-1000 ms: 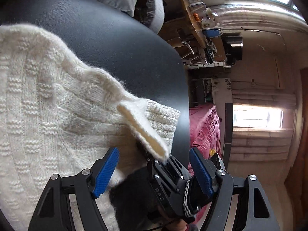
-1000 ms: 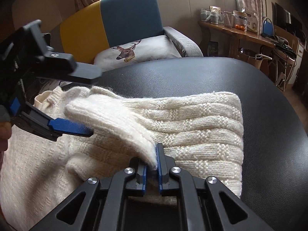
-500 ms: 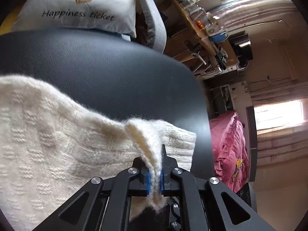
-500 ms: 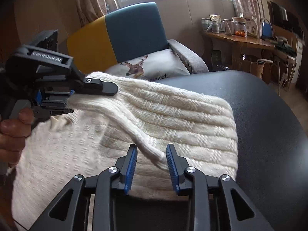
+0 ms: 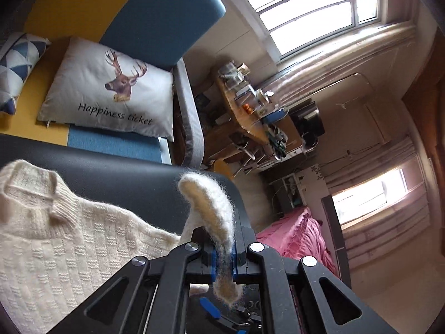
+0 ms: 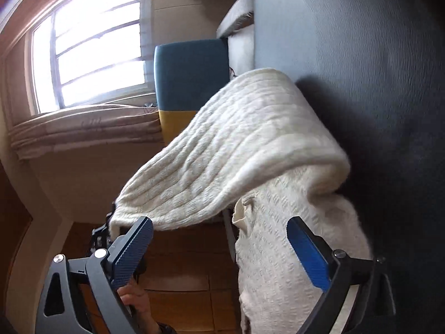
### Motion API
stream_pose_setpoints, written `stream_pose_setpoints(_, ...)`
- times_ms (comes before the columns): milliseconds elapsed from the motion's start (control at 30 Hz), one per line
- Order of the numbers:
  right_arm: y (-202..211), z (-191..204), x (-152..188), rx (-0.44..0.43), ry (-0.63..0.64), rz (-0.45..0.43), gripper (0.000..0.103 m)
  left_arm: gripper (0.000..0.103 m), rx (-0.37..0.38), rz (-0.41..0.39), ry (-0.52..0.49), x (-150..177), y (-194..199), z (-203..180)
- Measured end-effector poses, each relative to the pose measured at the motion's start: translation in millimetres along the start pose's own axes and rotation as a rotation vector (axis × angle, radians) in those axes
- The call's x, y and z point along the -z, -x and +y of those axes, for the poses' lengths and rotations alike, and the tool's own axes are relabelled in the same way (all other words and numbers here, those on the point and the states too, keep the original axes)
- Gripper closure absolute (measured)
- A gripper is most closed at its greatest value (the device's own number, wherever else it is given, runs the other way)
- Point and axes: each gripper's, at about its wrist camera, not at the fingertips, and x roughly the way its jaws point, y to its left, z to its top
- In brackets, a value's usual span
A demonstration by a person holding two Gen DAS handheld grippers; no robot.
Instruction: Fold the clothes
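A cream knit sweater point(image 5: 55, 253) lies on the black padded table point(image 5: 125, 175), its collar point(image 5: 30, 194) at the far left. My left gripper point(image 5: 224, 253) is shut on a fuzzy edge of the sweater, which curls up above the pads. In the right wrist view the lifted part of the sweater point(image 6: 236, 144) arches off the table point(image 6: 361, 55) over to the left gripper point(image 6: 104, 236), with a hand point(image 6: 133, 306) below it. My right gripper point(image 6: 222, 250) stands wide open just short of the sweater, nothing between its blue pads point(image 6: 308, 256).
A blue and yellow sofa point(image 5: 172, 16) with a deer pillow point(image 5: 111, 89) stands beyond the table's far edge. A cluttered wooden desk point(image 5: 250, 111) and a pink bed point(image 5: 294, 236) are off to the right. Wooden floor point(image 6: 189, 292) shows below the table.
The left gripper shut on the sweater's edge and lifted it up and over. The right gripper let go of that edge, opened wide and drew back, turning its view sideways.
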Motion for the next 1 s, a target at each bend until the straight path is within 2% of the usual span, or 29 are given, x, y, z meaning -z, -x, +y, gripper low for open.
stream_pose_setpoints(100,-21,-6,6,0.023,-0.025,-0.035,0.003,0.096,0.008,-0.039,-0.005,-3,40,8)
stream_pose_setpoints(233,-27,1,0,0.046,0.009,-0.12,0.003,0.096,0.01,-0.088,-0.01,-5,91,23)
stream_pose_setpoints(433,-30,12,0,0.124,0.076,-0.125,0.004,0.096,-0.088,-0.118,0.065,12,134,102)
stream_pose_setpoints(600,-32,17,4,0.188,0.138,-0.107,0.004,0.096,-0.21,-0.108,0.167,39,150,187)
stream_pose_setpoints(700,-43,22,11,0.254,0.229,-0.057,0.004,0.096,-0.283,-0.073,0.233,60,151,233)
stream_pose_setpoints(833,-49,22,15,0.304,0.294,-0.004,0.004,0.096,-0.416,-0.001,0.222,85,141,269)
stream_pose_setpoints(900,-46,21,16,0.297,0.296,0.01,0.004,0.096,-0.424,0.016,0.224,95,136,278)
stream_pose_setpoints(1000,-42,23,20,0.316,0.306,0.034,0.005,0.095,-0.379,0.017,0.255,99,140,282)
